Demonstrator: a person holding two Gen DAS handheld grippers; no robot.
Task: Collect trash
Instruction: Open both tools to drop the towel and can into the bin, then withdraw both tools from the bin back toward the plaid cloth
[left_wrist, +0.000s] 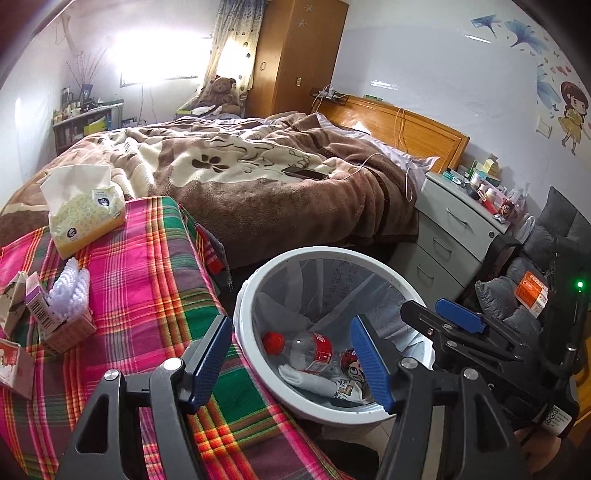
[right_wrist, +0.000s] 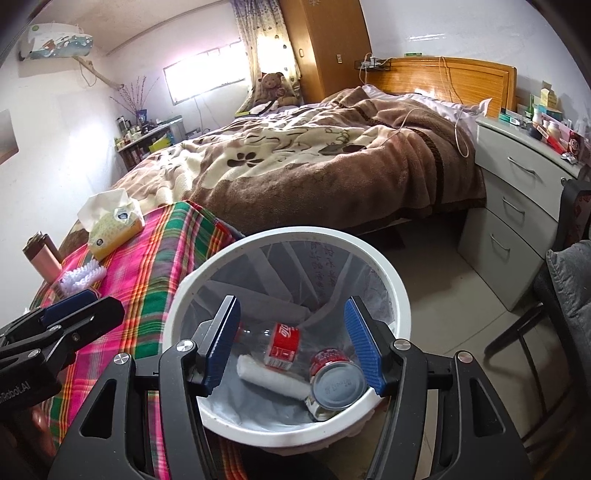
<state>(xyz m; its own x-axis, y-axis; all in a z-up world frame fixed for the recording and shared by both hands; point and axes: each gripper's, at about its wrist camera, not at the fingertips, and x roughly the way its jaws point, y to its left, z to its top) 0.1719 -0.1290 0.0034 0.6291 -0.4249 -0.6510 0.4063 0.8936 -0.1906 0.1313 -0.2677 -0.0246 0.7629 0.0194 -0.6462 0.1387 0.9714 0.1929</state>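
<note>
A white trash bin with a clear liner stands on the floor between the plaid table and the bed. Inside lie a clear cola bottle with a red cap, a red can and a white paper roll. My left gripper hangs open over the bin's near left rim, nothing between its blue pads. My right gripper is open right above the bin, holding nothing. Each gripper shows in the other's view: the right gripper, the left gripper.
The plaid-covered table carries a yellow tissue pack, small cartons and a white knitted piece. Behind are a bed, a grey nightstand and a chair with grey cushions.
</note>
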